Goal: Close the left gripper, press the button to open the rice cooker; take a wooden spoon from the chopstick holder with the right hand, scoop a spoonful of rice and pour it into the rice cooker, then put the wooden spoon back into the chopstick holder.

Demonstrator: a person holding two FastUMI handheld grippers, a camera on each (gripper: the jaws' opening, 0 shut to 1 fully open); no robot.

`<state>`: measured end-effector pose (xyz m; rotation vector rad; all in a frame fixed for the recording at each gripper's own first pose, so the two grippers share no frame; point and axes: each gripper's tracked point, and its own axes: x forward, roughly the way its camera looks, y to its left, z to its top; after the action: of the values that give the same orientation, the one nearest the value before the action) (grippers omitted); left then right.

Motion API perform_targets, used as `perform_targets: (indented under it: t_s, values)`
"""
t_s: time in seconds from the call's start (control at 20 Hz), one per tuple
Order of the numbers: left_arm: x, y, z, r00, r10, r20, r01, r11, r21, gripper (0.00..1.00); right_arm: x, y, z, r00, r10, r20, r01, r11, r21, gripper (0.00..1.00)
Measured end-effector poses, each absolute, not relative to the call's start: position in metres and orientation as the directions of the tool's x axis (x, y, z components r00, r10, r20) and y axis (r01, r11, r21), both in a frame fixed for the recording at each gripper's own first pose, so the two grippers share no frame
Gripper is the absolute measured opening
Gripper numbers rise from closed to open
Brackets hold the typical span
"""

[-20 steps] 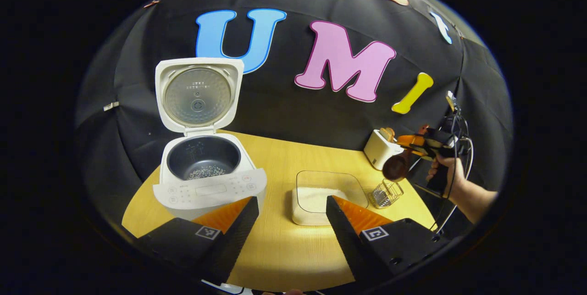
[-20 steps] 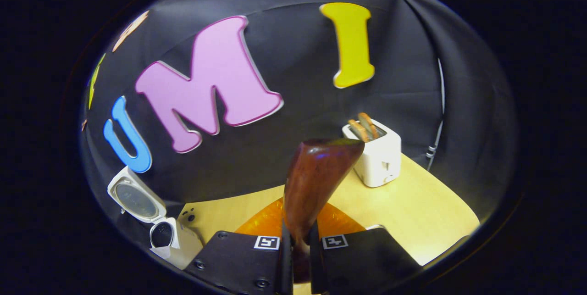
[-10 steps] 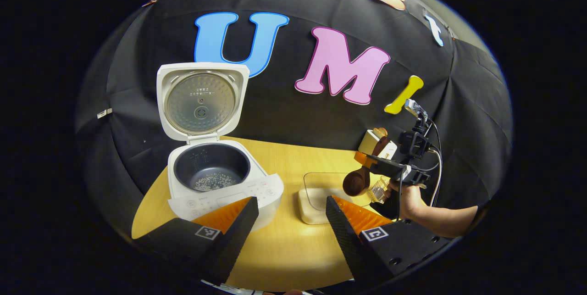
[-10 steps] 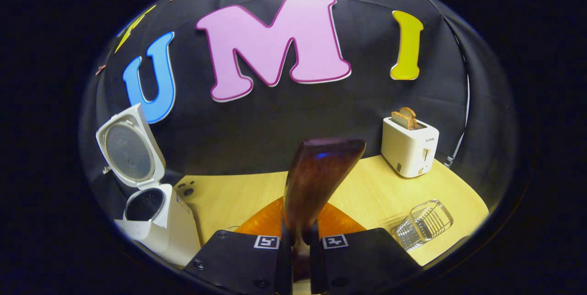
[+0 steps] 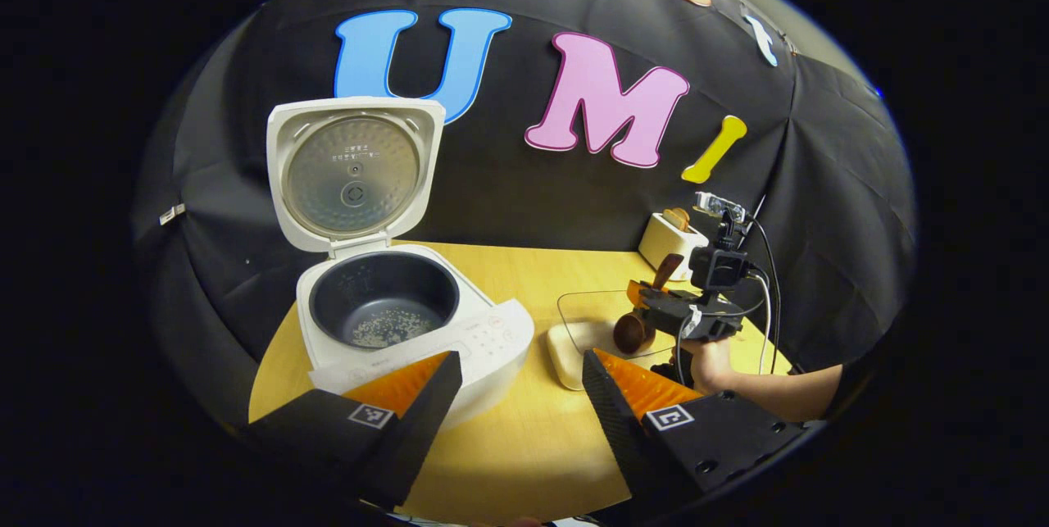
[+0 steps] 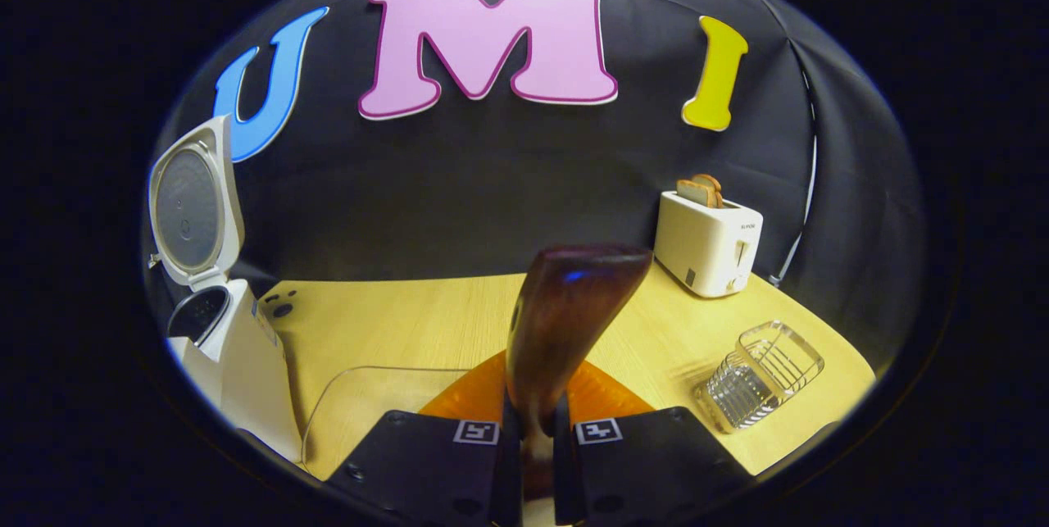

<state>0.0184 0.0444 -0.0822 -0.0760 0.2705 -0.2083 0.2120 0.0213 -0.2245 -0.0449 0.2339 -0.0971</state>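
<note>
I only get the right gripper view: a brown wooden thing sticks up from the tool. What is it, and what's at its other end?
Observer: A wooden spoon. Its round bowl hangs below the right tool, apparently above the clear rice container.
Operator: I see the cooker only side-on. Anything inside?
Observer: The left gripper view looks down into the rice cooker: a thin scatter of grains lies on the bottom of its dark pot.
Operator: And the other tool?
Observer: The left tool is open, fingers wide apart, holding nothing, in front of the cooker.
</note>
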Motion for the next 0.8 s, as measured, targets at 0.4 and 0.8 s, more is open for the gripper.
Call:
perform_targets:
  t_s: [0.4, 0.8]
  values:
    - [0.021, 0.065, -0.079, 0.951, -0.179, -0.251, 0.152, 0.98, -0.125, 0.96, 0.2, 0.065, -0.245, 0.948, -0.029, -0.318, 0.071, 0.99, 0.12, 0.19]
    - [0.012, 0.067, -0.085, 0.951, -0.174, -0.254, 0.14, 0.979, -0.145, 0.92, 0.19, 0.102, -0.251, 0.919, 0.033, -0.393, 0.074, 0.965, 0.253, 0.19]
